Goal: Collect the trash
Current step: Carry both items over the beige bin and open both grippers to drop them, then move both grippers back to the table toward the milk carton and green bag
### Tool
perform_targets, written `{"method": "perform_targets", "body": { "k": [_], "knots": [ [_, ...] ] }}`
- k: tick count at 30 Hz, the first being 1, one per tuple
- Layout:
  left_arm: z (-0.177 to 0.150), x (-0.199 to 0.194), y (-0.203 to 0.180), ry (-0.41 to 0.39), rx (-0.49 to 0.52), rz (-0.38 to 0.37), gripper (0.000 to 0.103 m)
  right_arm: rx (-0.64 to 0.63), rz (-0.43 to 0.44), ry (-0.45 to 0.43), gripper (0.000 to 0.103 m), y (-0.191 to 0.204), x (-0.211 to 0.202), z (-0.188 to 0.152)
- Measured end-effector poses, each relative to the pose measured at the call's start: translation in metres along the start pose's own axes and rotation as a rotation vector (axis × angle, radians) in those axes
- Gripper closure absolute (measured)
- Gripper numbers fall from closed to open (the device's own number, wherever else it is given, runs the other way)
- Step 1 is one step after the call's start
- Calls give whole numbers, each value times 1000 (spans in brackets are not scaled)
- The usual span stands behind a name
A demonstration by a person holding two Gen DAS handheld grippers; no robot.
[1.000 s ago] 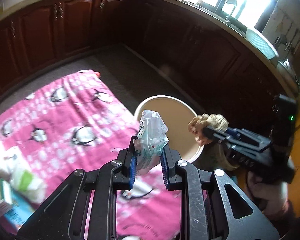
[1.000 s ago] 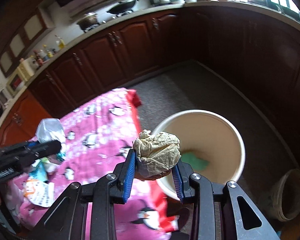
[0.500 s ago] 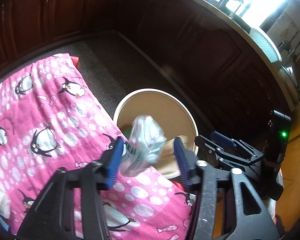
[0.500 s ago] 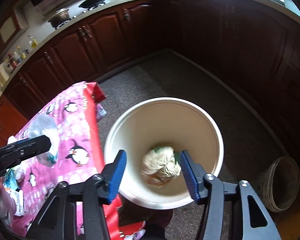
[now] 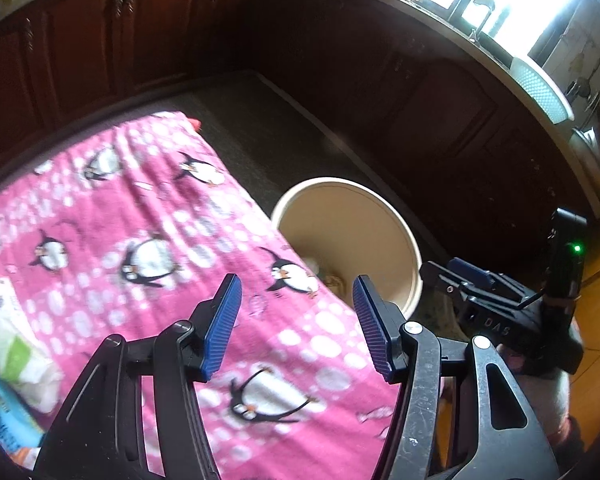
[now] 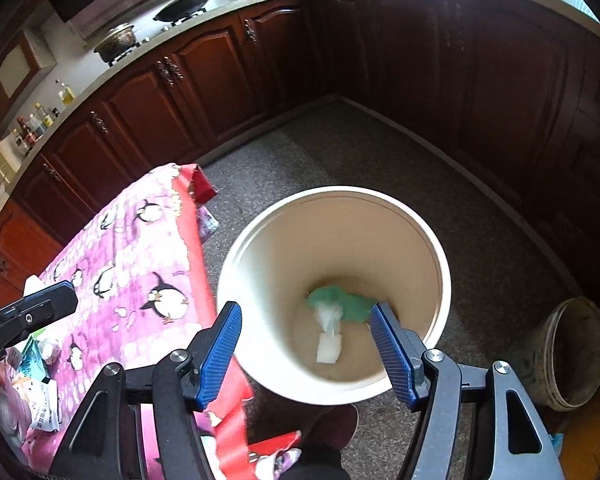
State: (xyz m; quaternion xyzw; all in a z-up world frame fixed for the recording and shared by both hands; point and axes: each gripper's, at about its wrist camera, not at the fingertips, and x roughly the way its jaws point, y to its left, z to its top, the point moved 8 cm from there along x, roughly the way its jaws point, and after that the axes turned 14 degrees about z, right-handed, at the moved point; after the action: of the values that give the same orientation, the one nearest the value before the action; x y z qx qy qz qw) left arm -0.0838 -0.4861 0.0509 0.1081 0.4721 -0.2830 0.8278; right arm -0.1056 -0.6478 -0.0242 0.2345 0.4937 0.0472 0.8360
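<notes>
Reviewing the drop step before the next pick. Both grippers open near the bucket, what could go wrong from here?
1. The cream bucket stands close against the pink penguin cloth; the open right gripper above it could knock its rim while swinging away.
2. Remaining wrappers lie at the table's near corner; the open left gripper could snag the loose cloth reaching for them.

Bin (image 5: 404, 232) contents mostly hidden behind pink cloth (image 5: 140, 208); table litter (image 5: 16, 364) blurred, cut off at the left edge.
</notes>
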Motion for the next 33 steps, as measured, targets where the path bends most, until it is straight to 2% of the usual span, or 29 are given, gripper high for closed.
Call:
{"method": "perform_targets", "body": {
  "k": [9, 16, 20, 29, 33],
  "knots": [
    [-14, -30, 26, -66, -5, 93, 46, -46, 32, -24, 35, 39, -7, 2],
    [-24, -53, 45, -97, -11, 149, 46, -106, 91, -28, 34, 86, -11, 3],
    [-31, -63, 65, -108, -32, 182, 46, -150, 124, -34, 30, 116, -9, 2],
    [-56, -91, 123, -89, -122, 211, 46, -225, 204, 27, 30, 173, 14, -16],
    [-66, -108, 170, -75, -201, 230, 46, -262, 236, 48, 30, 199, 23, -24]
  ]
}}
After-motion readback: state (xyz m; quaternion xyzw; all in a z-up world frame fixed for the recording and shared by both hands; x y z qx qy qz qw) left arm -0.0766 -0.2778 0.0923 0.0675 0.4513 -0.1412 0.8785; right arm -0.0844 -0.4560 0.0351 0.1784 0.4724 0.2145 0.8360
